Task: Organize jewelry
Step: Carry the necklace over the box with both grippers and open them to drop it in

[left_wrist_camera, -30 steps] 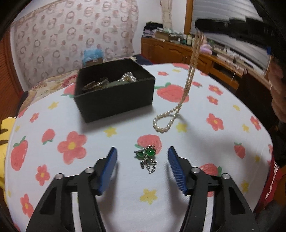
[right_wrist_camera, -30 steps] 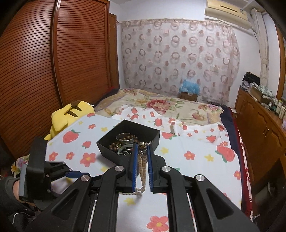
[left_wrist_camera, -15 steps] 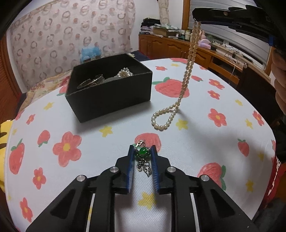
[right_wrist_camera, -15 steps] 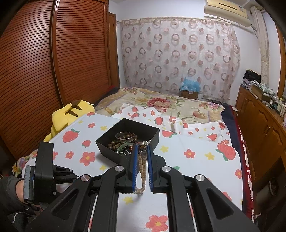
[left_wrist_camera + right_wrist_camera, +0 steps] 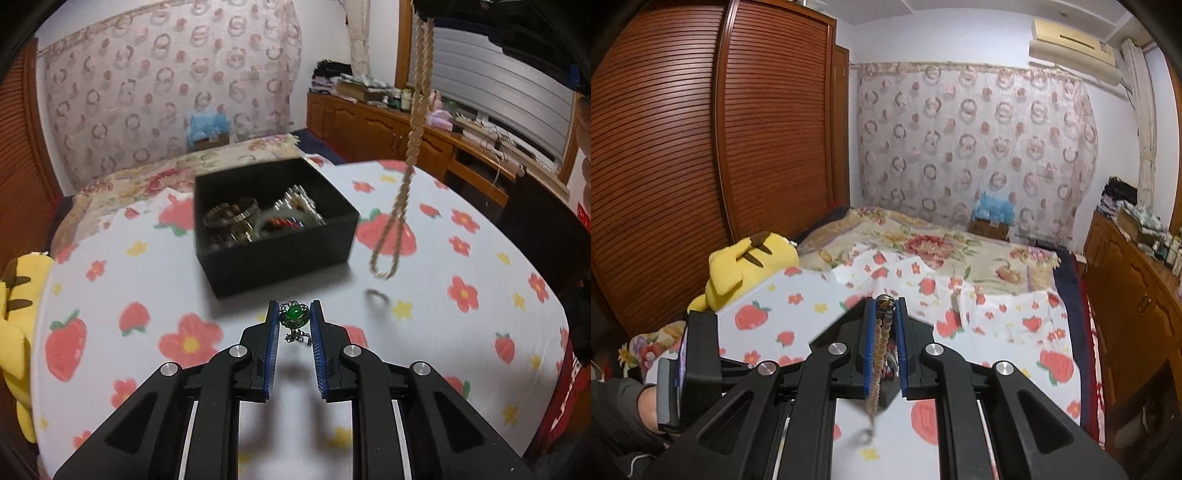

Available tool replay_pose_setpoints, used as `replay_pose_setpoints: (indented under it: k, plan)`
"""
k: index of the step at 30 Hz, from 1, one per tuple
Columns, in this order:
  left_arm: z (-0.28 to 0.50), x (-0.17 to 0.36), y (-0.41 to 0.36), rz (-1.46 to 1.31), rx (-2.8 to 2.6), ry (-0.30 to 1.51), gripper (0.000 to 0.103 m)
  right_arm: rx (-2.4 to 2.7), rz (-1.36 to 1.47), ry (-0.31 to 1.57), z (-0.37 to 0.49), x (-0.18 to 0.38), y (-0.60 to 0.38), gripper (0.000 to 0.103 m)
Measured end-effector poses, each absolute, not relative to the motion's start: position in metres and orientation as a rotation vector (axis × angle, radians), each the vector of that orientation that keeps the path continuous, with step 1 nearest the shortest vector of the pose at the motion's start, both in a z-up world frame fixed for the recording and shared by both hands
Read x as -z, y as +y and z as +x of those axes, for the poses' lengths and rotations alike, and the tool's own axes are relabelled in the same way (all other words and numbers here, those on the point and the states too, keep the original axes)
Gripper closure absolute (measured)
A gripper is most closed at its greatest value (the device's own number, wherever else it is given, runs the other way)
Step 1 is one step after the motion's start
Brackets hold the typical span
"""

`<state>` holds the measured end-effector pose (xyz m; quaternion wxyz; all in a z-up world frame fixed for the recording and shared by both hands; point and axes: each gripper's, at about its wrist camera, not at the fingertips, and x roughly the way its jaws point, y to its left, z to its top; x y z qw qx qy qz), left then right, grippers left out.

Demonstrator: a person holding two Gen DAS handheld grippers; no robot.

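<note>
A: Clamping the green-stone pendant [image 5: 294,314], the left gripper [image 5: 294,317] has its blue-padded jaws pressed against both sides of the piece, whose small metal charms hang below the stone, lifted off the strawberry-print cloth [image 5: 480,332].

B: And the right gripper [image 5: 885,314]?

A: Its jaws are closed on the pearl necklace [image 5: 877,362]. In the left wrist view the strand [image 5: 402,184] hangs as a long doubled loop from above, its lowest bend clear of the cloth and just to the right of the black box [image 5: 280,254].

B: What does the box hold?

A: Several rings or bangles and a pale beaded piece, all blurred; individual items cannot be told apart. The box stands open on the cloth, ahead of the left gripper.

B: Beyond the box?

A: A yellow plush toy [image 5: 746,266] lies at the cloth's left edge, a floral bedspread [image 5: 942,247] extends behind, and a patterned curtain [image 5: 971,147] covers the far wall beside a slatted wooden wardrobe [image 5: 701,147].
</note>
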<state>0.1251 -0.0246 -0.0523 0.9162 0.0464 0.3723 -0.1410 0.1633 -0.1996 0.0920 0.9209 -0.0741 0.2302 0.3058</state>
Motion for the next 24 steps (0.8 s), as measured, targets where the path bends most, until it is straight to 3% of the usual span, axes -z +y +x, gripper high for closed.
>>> replay_pose_setpoints:
  k: [14,24]
  plan:
    - [0.164,0.031,-0.008,0.078,0.216,0.721,0.087,-0.585,-0.164,0.397,0.198,-0.138,-0.175,0.091]
    - [0.185,0.028,-0.006,0.071,0.213,0.712,0.087,-0.616,-0.143,0.549,0.226,-0.082,-0.166,0.091]
